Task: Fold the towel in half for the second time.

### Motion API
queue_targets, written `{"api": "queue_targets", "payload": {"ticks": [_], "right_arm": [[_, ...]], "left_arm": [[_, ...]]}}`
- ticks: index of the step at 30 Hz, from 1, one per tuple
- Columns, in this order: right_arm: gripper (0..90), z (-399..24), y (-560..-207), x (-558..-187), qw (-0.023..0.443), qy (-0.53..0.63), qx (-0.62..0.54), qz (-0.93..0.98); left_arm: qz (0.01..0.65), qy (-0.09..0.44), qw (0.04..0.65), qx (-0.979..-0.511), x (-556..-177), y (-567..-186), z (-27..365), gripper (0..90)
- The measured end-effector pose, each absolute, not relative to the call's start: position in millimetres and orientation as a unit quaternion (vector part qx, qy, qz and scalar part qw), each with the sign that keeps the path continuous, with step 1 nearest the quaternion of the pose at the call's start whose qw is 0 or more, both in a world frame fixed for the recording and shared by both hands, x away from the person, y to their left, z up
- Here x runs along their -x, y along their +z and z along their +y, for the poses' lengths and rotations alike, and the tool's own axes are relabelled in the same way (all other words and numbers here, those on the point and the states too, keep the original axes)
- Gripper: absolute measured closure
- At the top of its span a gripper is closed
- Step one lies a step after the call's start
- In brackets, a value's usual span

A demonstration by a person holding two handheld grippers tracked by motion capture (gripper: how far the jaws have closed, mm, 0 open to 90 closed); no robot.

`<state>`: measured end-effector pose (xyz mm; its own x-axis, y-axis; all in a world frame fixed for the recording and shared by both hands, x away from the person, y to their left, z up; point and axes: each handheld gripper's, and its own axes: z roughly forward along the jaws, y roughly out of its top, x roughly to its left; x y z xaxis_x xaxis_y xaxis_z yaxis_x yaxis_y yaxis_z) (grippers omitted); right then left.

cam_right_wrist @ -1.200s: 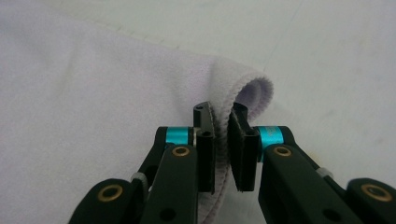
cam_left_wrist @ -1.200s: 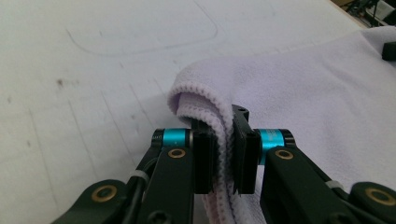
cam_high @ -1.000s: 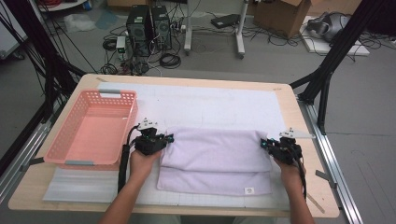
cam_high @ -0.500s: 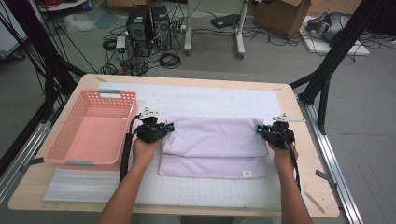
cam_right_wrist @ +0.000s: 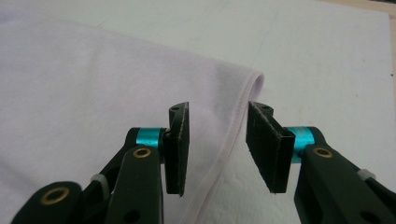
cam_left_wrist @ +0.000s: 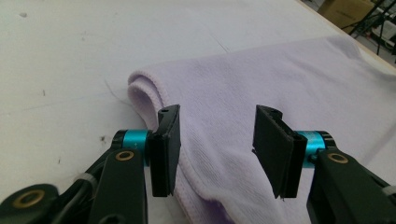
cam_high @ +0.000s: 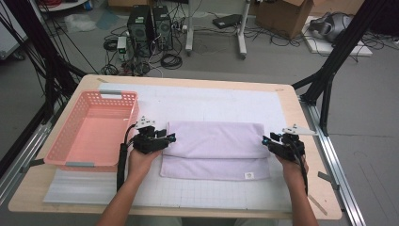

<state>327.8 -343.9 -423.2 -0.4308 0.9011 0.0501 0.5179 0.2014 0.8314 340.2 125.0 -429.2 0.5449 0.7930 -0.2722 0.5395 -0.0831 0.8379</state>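
Released towel (cam_high: 216, 150) between opened hand-held grippers.

So the lavender towel (cam_high: 216, 149) is lying flat mid-table, folded over lengthwise, top layer a bit short so a strip of the lower layer peeks out along the near edge, small white tag near its right near corner.

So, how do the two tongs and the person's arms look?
Both the left tongs and the right tongs are black with turquoise collars behind flat black pads. Brass-coloured rivets mark the links. A grey three-cornered plate tops each, and a black cable trails back. The forearms are bare, without sleeves.
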Motion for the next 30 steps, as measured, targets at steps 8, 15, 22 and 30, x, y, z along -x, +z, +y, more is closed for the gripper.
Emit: {"api": "queue_targets", "payload": {"ticks": [8,15,22,30], "right_arm": [[59.7,-352.4,-431.4,-290.3,0.215,0.424,-0.471,0.743],[59.6,-349.6,-436.7,-282.8,0.206,0.418,-0.472,0.748],[83.1,-343.4,-443.3,-284.6,0.194,0.394,-0.475,0.763],[84.0,-347.3,-437.6,-267.6,0.216,0.421,-0.459,0.752]], "left_arm": [[0.452,0.111,0.504,-0.727,-308.6,-440.4,132.4,51.7],[0.458,0.084,0.502,-0.729,-295.6,-453.5,141.2,60.2],[0.445,0.097,0.488,-0.744,-292.0,-452.4,136.4,86.7],[0.428,0.108,0.516,-0.735,-280.1,-443.9,144.6,87.8]]}}
